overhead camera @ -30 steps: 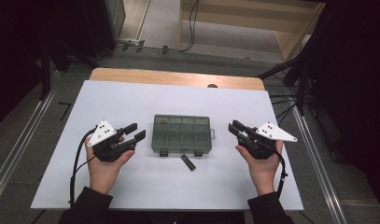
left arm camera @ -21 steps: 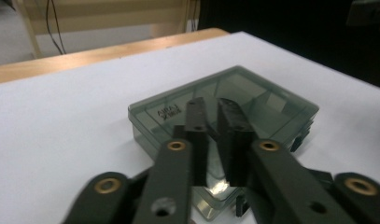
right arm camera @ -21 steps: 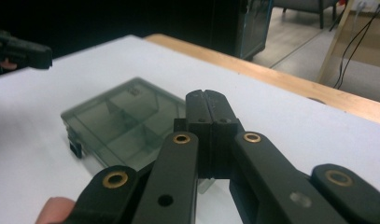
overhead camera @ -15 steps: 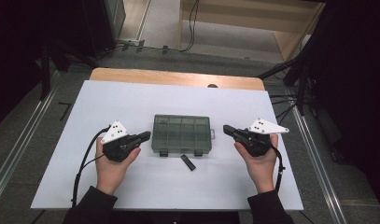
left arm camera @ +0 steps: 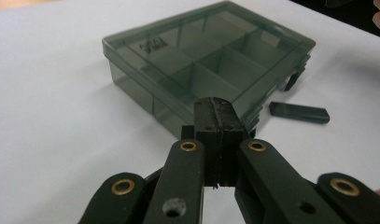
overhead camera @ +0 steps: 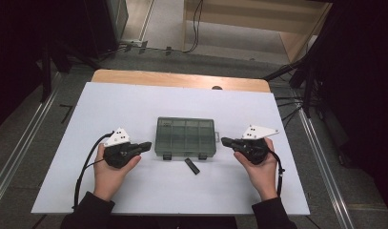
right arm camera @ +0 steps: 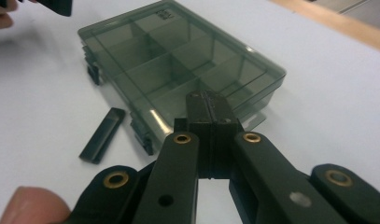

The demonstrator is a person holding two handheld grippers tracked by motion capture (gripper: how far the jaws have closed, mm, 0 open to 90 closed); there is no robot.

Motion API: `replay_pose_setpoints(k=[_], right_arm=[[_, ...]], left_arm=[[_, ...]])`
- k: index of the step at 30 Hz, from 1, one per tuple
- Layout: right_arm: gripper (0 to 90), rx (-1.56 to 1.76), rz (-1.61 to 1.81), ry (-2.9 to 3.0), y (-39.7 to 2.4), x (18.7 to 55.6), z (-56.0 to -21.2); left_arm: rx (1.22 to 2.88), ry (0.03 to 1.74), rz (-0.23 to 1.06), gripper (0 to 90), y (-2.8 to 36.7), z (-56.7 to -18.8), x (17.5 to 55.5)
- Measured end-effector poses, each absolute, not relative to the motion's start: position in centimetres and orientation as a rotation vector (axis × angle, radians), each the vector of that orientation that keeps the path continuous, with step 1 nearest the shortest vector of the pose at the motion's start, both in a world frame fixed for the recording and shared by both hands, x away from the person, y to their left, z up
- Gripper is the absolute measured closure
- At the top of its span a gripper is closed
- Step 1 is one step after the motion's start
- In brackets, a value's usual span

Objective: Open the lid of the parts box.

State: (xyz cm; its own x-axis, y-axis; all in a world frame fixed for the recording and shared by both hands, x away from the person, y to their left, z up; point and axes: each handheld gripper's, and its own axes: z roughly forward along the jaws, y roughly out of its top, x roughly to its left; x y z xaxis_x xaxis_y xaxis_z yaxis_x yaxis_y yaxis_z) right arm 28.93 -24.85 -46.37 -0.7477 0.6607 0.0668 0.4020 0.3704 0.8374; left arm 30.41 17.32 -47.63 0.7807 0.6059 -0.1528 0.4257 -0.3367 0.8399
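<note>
A smoky translucent compartment box [overhead camera: 186, 136] with its lid down lies in the middle of the white table [overhead camera: 134, 102]; its dividers show through the lid [left arm camera: 211, 56] [right arm camera: 178, 60]. A small flat black bar [overhead camera: 192, 166] lies just in front of it [left arm camera: 299, 112] [right arm camera: 102, 135]. My left gripper [overhead camera: 147, 145] rests low at the box's left side, pointing at it, its jaws pressed together on nothing [left arm camera: 217, 108]. My right gripper [overhead camera: 226, 141] mirrors it at the box's right side, jaws also together and empty [right arm camera: 207, 103]. Both pairs of jaws have just been closing.
A wooden strip [overhead camera: 177, 80] runs along the table's far edge. Metal rails [overhead camera: 20, 148] and cables [overhead camera: 289, 112] lie on the floor at both sides. Bare white tabletop surrounds the box.
Both grippers came down toward the table and edged inward to the box. Their jaws, apart a second ago, are now together.
</note>
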Motion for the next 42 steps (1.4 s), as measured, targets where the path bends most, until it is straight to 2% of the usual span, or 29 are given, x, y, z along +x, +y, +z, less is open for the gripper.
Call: replay_pose_setpoints(k=[16,42], right_arm=[[87.7,0.937,1.187,2.529,-24.2,29.3,-48.9],[87.8,0.906,1.134,2.579,-23.7,29.4,-50.2]], left_arm=[[2.072,0.793,0.12,89.3,16.8,-49.8,31.3],[2.097,0.788,0.12,89.3,16.7,-50.1,31.5]])
